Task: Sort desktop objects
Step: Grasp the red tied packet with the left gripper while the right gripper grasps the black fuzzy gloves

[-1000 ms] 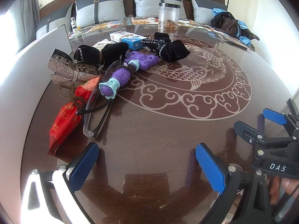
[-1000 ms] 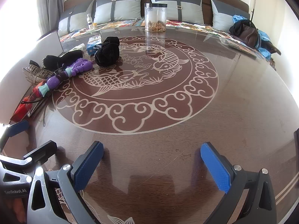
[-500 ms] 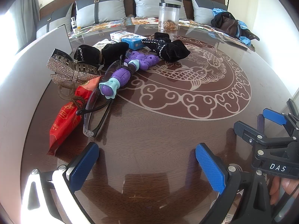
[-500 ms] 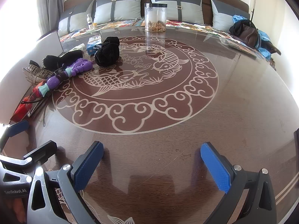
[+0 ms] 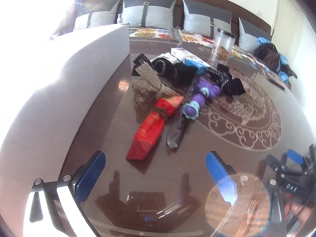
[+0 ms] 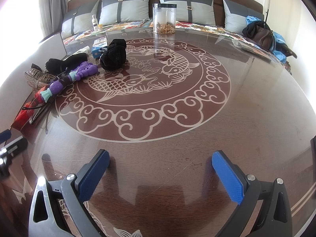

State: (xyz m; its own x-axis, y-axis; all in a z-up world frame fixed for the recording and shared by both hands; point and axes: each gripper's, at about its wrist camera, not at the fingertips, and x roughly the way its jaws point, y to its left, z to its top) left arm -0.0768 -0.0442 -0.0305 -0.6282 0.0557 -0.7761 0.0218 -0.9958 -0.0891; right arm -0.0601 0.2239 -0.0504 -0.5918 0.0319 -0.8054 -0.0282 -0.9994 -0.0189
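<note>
Nearest, the left tool (image 5: 154, 174) hangs low over the glossy brown counter (image 5: 193, 158), its blue pads spread wide with nothing between them; the right tool (image 6: 161, 174) is likewise wide and empty above bare wood, its reflection showing in the glass top. Just ahead of the left tool lies a red packet (image 5: 150, 131), pointing toward it, with glasses (image 5: 176, 130) beside it on the right. Behind these sits the heap of things to sort, all at the counter's left side: a purple toy (image 5: 199, 96) with pale blue collars resting across the glasses, a glittery bow clip (image 5: 148, 79) touching the packet's far end, black velvet pieces (image 5: 177, 71) behind that, and a black scrunchie (image 6: 114, 55) at the edge of the pale fish-and-cloud medallion (image 6: 158, 90) that fills the counter's middle. A blue box (image 5: 195, 63) lies just beyond the velvet. A tall grey panel (image 5: 79, 75) stands along the left edge, washed out by glare. Farther back a clear jar (image 6: 164, 18) with a dark lid stands near the far rim. Past the counter runs a bench with grey cushions (image 6: 185, 6) on a floral cover, a small bottle (image 6: 95, 22) at the left and a dark bag (image 6: 260, 33) with blue cloth at the right, against a cream wall.
</note>
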